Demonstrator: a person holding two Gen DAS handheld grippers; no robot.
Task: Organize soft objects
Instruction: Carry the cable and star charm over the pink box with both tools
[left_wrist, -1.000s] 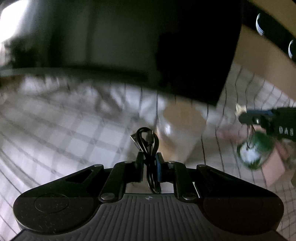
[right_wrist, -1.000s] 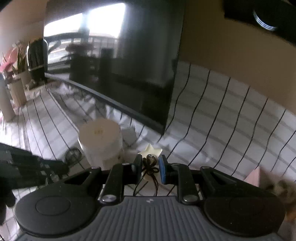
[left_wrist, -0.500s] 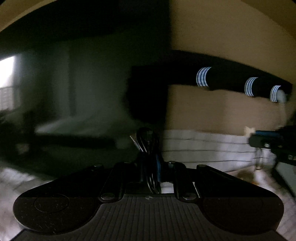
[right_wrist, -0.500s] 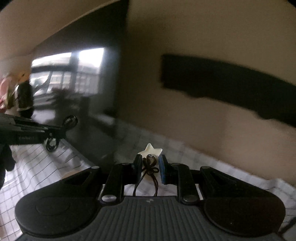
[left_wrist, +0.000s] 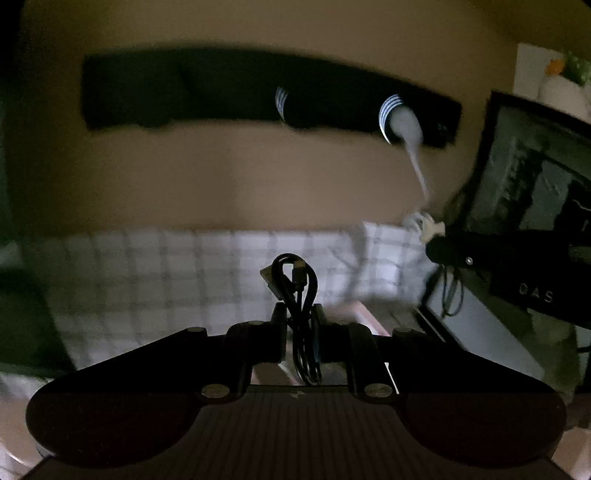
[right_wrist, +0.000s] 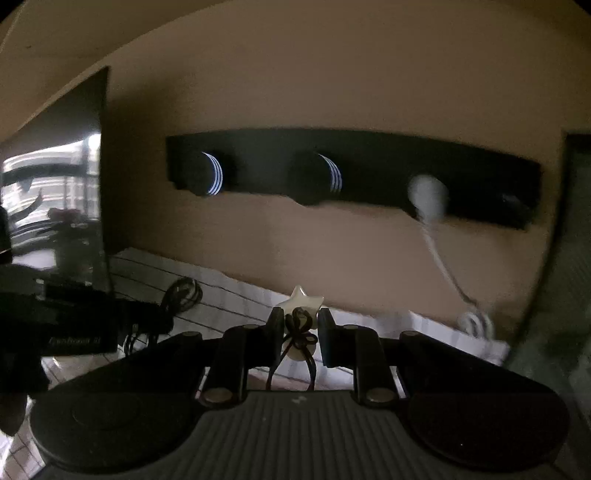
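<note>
The left gripper (left_wrist: 298, 321) pinches a coiled black cable (left_wrist: 295, 280) whose loop sticks out past its jaws, while the right gripper (right_wrist: 301, 328) pinches a dark string (right_wrist: 299, 332) tied to a white star (right_wrist: 301, 301) just beyond its jaws.

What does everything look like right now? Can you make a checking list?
Surface: white checked cloth over the table.
Job's things: coiled black USB cable in the left tool; white star ornament on a dark string in the right tool.
Clutter: nothing seen clearly.
Grippers: both tools shut on their things, pointing at the wall.
Cables: white cord hangs from one peg and coils on the cloth.
Surroundings: black wall rack with round pegs on a tan wall; dark screen left of it.
</note>
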